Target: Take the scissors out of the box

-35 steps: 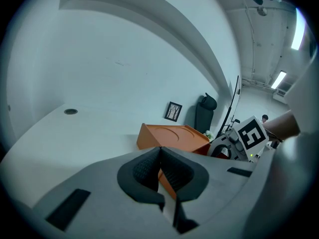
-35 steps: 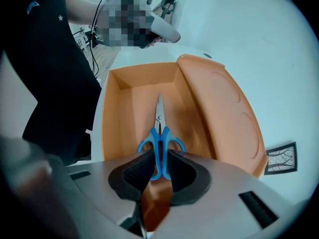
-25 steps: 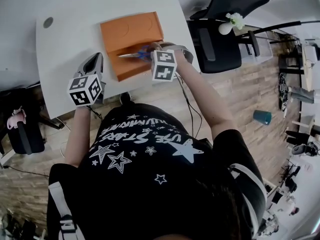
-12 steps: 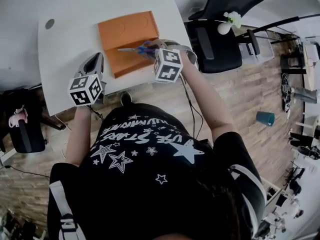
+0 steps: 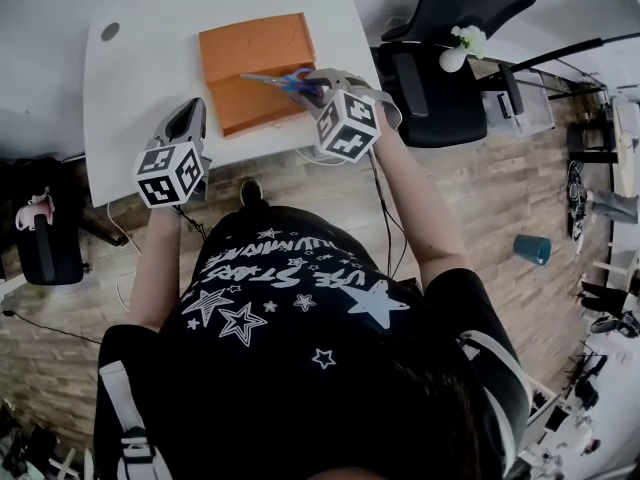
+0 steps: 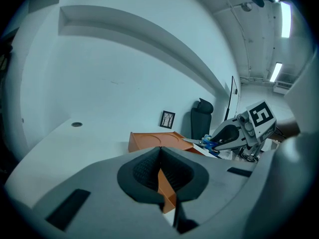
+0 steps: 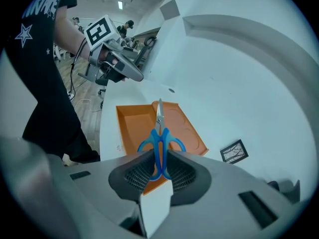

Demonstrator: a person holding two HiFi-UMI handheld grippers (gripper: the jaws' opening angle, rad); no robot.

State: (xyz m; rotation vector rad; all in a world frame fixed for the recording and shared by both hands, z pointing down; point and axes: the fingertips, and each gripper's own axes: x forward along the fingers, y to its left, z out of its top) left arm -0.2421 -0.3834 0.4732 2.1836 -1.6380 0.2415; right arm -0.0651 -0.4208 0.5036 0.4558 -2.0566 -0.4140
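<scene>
White desk (image 5: 140,78) carries one orange box (image 5: 250,108), lying open. Two grippers are in play, one in each of the person's hands, and there is a single pair of scissors.

At the left, the left gripper (image 5: 187,110) hovers over the desk's near edge, just beside the box's left side. Its fingers (image 6: 144,168) are brought together at the tips with nothing between them, and the box's near corner shows behind them.

Further right, the scissors (image 5: 278,80) are out of the box and in the air over its tray; the left gripper view shows them above its rim. The blue handles are clamped between the fingers of the right gripper (image 5: 315,80). The blades are closed. Their long axis runs straight on from that gripper's fingers. In the head view the steel tips point left across the box, roughly level, with the handles at the right.

Beyond the desk's right edge stands one black office chair (image 5: 440,88) on the wooden floor.
</scene>
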